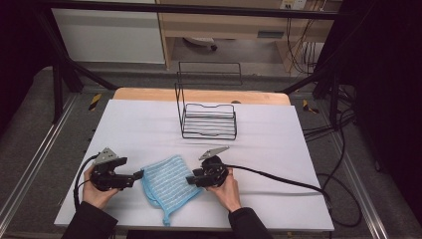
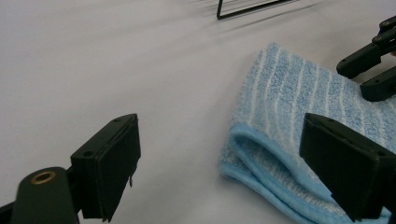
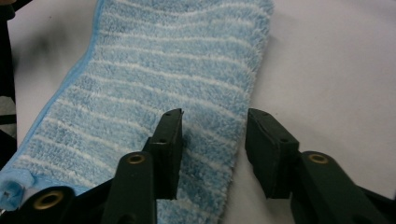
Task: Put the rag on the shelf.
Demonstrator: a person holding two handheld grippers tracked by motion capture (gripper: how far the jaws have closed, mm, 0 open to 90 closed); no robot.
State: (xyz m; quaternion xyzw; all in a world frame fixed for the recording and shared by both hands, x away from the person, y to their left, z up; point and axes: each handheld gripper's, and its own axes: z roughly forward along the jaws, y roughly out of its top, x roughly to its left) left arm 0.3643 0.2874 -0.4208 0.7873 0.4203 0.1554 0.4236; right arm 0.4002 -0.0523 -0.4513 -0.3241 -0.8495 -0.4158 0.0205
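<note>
A folded light-blue towel with white stripes (image 1: 166, 185) lies flat on the white table near the front edge. My left gripper (image 1: 139, 175) is at the towel's left edge and stands wide open; in the left gripper view the folded corner of the towel (image 2: 280, 140) lies between its two fingers (image 2: 109, 168) without touching them. My right gripper (image 1: 191, 179) is at the towel's right edge. Its jaws are partly open, one fingertip (image 3: 169, 135) over the towel (image 3: 154, 70) and the other over bare table, with the towel's edge in the gap and no pad pressing on it.
A black wire rack (image 1: 209, 122) stands at the back middle of the white table cover (image 1: 278, 149). The right gripper's black cable (image 1: 278, 178) trails across the table and off its right edge. A wooden strip (image 1: 149, 93) borders the far side.
</note>
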